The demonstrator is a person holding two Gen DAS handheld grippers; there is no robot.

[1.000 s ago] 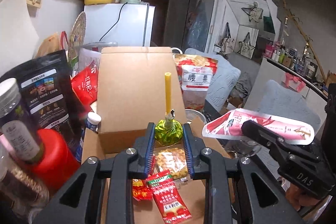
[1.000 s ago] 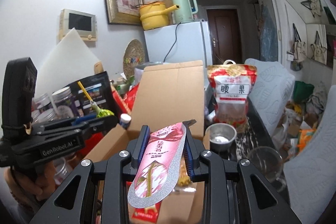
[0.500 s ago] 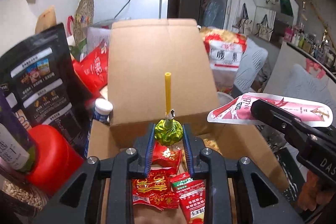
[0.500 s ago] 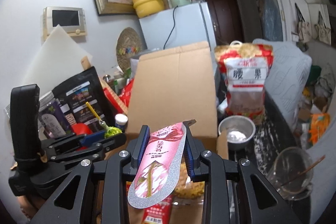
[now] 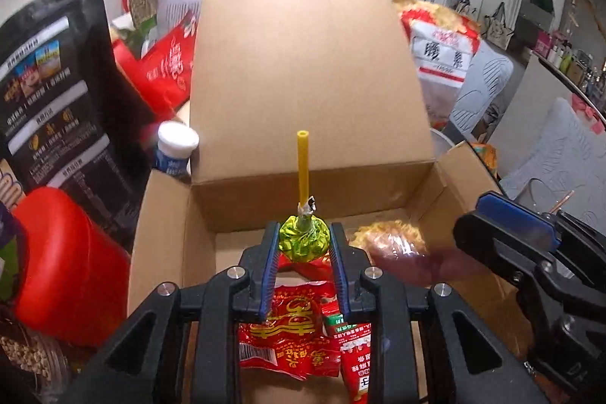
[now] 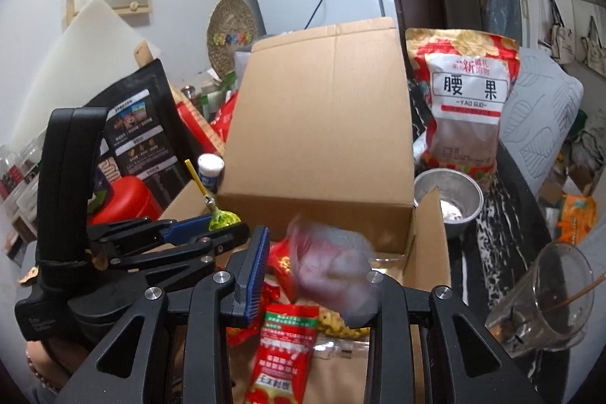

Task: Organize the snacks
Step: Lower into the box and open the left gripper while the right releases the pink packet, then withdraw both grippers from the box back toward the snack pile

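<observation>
The left hand-held gripper (image 5: 303, 245) hung over the open box (image 5: 303, 101), its blue pads clamped on a green foil lollipop (image 5: 304, 240) whose yellow stick (image 5: 303, 169) pointed toward twelve o'clock at the raised flap. The lollipop sat just above the box's floor, over a red packet (image 5: 288, 336) with gold print and a second red sachet (image 5: 358, 362) beside it at about four o'clock. A bag of yellow crisps (image 5: 390, 233) lay in the box toward two o'clock. The right hand-held gripper (image 6: 314, 275) pointed down into the same box from the three o'clock side; a pink packet (image 6: 329, 275) showed only as a blur between its fingers, and I could not tell by eye whether the pads pressed it, though the jaws stood nearly together. Below it lay a red sachet with a green top (image 6: 284, 354). Outside the box, at nine o'clock, stood a red jar (image 5: 64, 275) and a black pouch (image 5: 57, 93), with a small white-capped bottle (image 5: 176, 154) touching the flap's edge. At one o'clock a large cashew bag (image 6: 466, 101) stood upright on the worktop (image 6: 503, 214), a steel bowl (image 6: 449, 199) just in front of it and a tilted glass (image 6: 545, 298) with a stick in it at four o'clock. A hand (image 6: 45, 362) gripped the left tool's handle.
</observation>
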